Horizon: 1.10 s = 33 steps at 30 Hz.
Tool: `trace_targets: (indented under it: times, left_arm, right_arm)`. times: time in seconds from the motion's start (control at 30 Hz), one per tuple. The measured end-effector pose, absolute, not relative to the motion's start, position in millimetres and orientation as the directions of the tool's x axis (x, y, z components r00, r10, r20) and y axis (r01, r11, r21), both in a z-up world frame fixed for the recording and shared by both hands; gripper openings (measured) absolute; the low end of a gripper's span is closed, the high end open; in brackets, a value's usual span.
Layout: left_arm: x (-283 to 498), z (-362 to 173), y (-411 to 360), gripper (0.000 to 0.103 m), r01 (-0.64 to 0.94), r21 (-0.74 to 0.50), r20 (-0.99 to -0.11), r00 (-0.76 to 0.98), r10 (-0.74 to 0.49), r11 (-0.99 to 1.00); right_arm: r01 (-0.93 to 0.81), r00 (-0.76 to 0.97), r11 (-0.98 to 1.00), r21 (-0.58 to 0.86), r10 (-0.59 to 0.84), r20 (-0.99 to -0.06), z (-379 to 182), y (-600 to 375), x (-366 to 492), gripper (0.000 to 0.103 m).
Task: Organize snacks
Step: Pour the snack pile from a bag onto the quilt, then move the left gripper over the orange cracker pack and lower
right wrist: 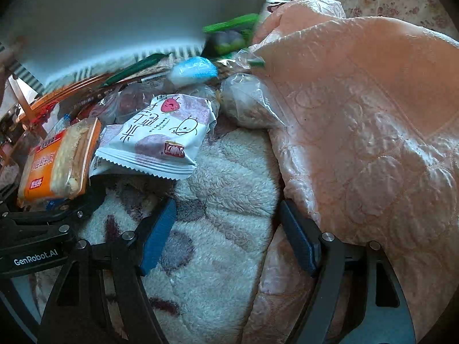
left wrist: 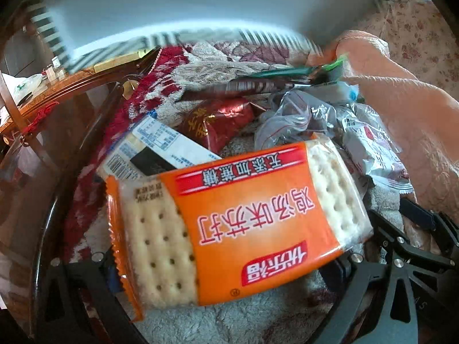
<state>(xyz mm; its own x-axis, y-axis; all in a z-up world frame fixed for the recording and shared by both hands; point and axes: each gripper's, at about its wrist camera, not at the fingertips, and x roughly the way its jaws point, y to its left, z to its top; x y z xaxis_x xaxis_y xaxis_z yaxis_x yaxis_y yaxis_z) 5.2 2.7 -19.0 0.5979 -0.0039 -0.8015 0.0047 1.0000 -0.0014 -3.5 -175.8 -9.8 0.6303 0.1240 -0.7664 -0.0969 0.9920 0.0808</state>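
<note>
1. Left gripper (left wrist: 229, 261) clamped on an orange plastic packet of pale perforated soda crackers (left wrist: 229, 218), fingers pressed against the packet's two ends, largely hidden behind it.
2. Packet held flat and slightly tilted above a white-and-red fleecy blanket (left wrist: 200, 324), printed side toward the camera, text upside down.
3. Just behind the packet: a flat white-labelled snack pack with a barcode (left wrist: 155, 149), partly tucked under it.
4. Further back: a crinkled red foil snack bag (left wrist: 218, 120), and to its right a heap of clear plastic bags (left wrist: 289, 114).
5. At the right edge of that heap: a white pillow-pack snack with a serrated seal (left wrist: 375, 157), lying beside a peach quilted cover (left wrist: 401, 91).
6. Right gripper (right wrist: 226, 235) spread wide, nothing between its blue-padded fingers (right wrist: 157, 235), hovering low over the same fleecy blanket (right wrist: 223, 189); right finger close against the peach quilted cover (right wrist: 373, 132).
7. From the right wrist view: the orange cracker packet (right wrist: 57, 163) off to the left, held by the other black gripper (right wrist: 51, 218).
8. Ahead of the open fingers: the white pillow-pack snack (right wrist: 160, 134) with cartoon drawings, resting on the blanket, well short of the fingertips.
9. Behind it: a clear bag of brownish snacks (right wrist: 249, 103), a blue-and-white wrapped piece (right wrist: 195, 70), and a blurred green wrapper (right wrist: 229, 28).
</note>
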Motion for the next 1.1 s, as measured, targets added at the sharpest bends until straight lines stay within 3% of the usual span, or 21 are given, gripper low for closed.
trace_targets:
  times: [1.1]
  left_arm:
    - [5.4,-19.7,3.3,0.103,0.005,-0.002,-0.802,0.598,-0.005,1.000]
  right_arm:
    - [-0.098,0.630,0.992,0.083,0.126,-0.766,-9.2,-178.3,-2.3,0.075]
